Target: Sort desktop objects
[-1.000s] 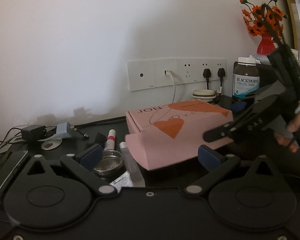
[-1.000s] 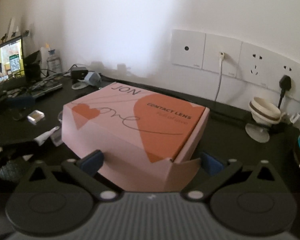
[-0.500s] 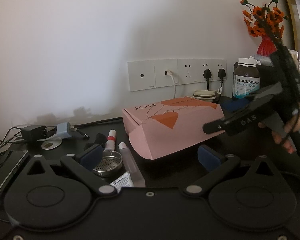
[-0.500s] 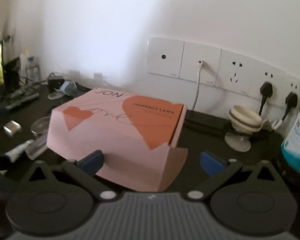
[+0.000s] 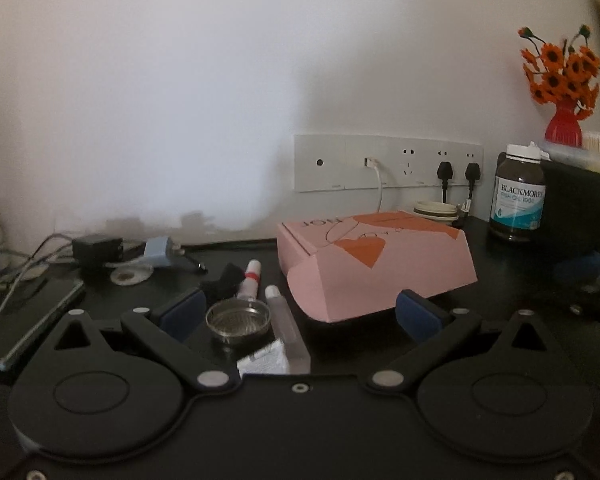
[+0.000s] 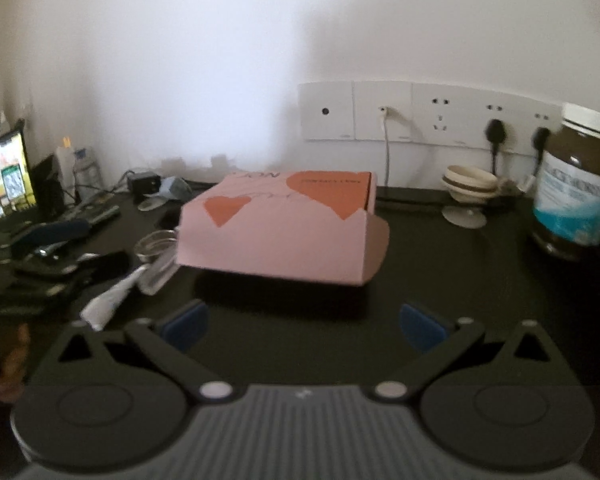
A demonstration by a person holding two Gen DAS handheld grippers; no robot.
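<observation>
- Sitting on the dark desk [image 5: 512, 280], the pink box [image 5: 374, 264] with orange hearts lies closed, its front flap hanging toward the near edge; nothing grips it.
- The left gripper [image 5: 300, 316] has its fingers spread wide and holds nothing; its blue pads [image 5: 180, 314] frame a small metal strainer [image 5: 238, 318] and a clear tube [image 5: 286, 330] lying just left of the box.
- A white tube with a red band [image 5: 250, 280] lies a little farther back, beside a black scrap; a white sachet [image 5: 266, 360] lies near the clear tube's near end.
- The right gripper [image 6: 304, 326] is also spread wide and empty, hanging over bare desk just near of the box, apart from it.
- At far right a brown fish-oil bottle [image 5: 518, 196] stands upright, well apart from the box; behind it a red vase with orange flowers [image 5: 562, 92].
- On the far wall a socket strip [image 5: 388, 163] carries a white cable and two black plugs; a cream dish stack [image 6: 468, 184] sits below it.
- To the far left lie a black adapter [image 5: 98, 249], a grey plug [image 5: 160, 251] and a phone [image 5: 28, 328]; the right wrist view shows a lit screen [image 6: 4, 176] at the left edge.
</observation>
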